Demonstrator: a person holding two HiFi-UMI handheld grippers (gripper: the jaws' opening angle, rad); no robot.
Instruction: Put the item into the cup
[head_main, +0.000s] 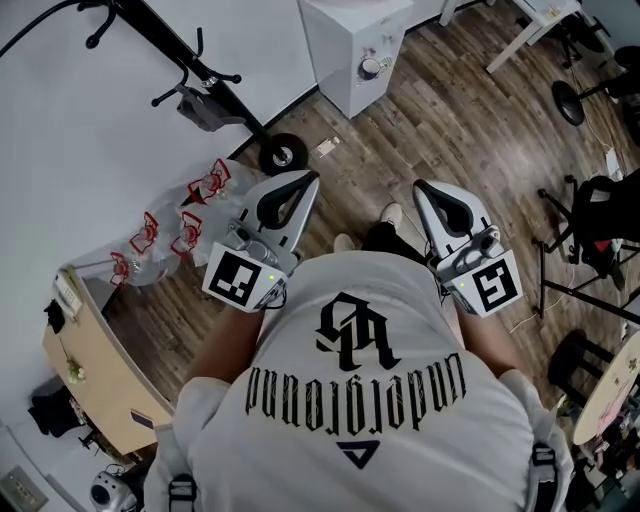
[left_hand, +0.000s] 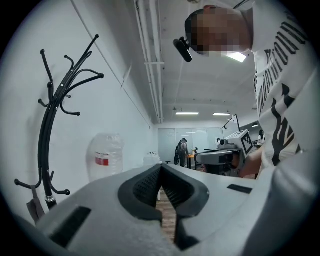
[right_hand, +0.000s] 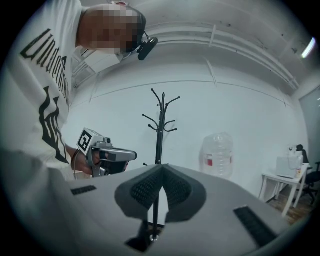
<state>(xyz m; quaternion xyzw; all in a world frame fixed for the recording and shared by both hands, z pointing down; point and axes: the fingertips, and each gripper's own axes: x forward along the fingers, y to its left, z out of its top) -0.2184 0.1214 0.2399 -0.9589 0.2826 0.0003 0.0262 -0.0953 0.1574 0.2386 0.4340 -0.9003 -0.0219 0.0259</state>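
Left grey two-jaw gripper (head_main: 303, 182) at 10 o'clock, right grey two-jaw gripper (head_main: 422, 188) at 2 o'clock: both clenched, empty, pointing level. Item and cup: cannot tell where.

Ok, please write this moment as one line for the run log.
left tool: shut, empty | right tool: shut, empty | both: pointing level above wooden floor | cup, item: not in view

White shirt (head_main: 350, 400), black lettering; black coat rack (right_hand: 159, 125); clear bottles (head_main: 190, 228), red-and-white labels; brown wood-grain floor (head_main: 460, 120); pale grey left gripper (head_main: 314, 178) and right gripper (head_main: 418, 186), black-and-white marker cubes (head_main: 240, 278).
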